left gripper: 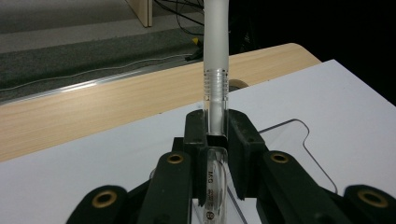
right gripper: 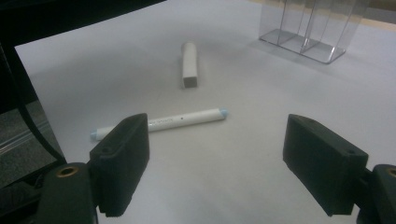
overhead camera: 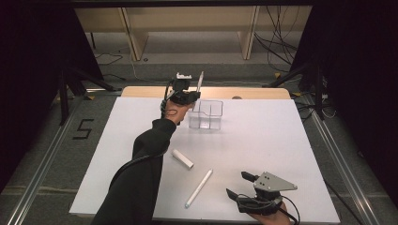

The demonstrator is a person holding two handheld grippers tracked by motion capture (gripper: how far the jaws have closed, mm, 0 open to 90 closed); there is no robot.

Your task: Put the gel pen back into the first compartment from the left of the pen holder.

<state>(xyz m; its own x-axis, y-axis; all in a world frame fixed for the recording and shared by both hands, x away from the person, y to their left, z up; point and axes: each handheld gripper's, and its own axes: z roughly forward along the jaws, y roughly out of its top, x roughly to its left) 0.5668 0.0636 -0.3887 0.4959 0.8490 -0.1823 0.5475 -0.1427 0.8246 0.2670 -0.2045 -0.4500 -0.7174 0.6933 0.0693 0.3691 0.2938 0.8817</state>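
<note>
Clamped tight, the left gripper [left gripper: 215,140] has its two black jaws pressed on a slim pen with a clear barrel and a frosted white cap [left gripper: 215,56]; in its own view the pen runs straight up between the pads, printed lettering on the barrel below them and a ribbed collar just above. From the high view this gripper [overhead camera: 184,96] sits at the far side of the white table sheet [overhead camera: 263,140], just left of the clear plastic divided organiser box [overhead camera: 206,115], with the pen [overhead camera: 200,80] standing nearly upright above the box's near-left corner. Whether its lower tip is already inside a compartment I cannot tell from here.

Near the front edge, the right gripper [overhead camera: 240,183] rests low over the sheet with its jaws spread wide and nothing between them. Its own view looks past the two black pads [right gripper: 122,161] at a long white marker with pale blue ends [right gripper: 161,122], lying flat just beyond the left pad. Farther off lies a short white cylindrical stick with a squared end [right gripper: 189,64], well apart from the marker, and the organiser box [right gripper: 310,28] stands at the top right.
</note>
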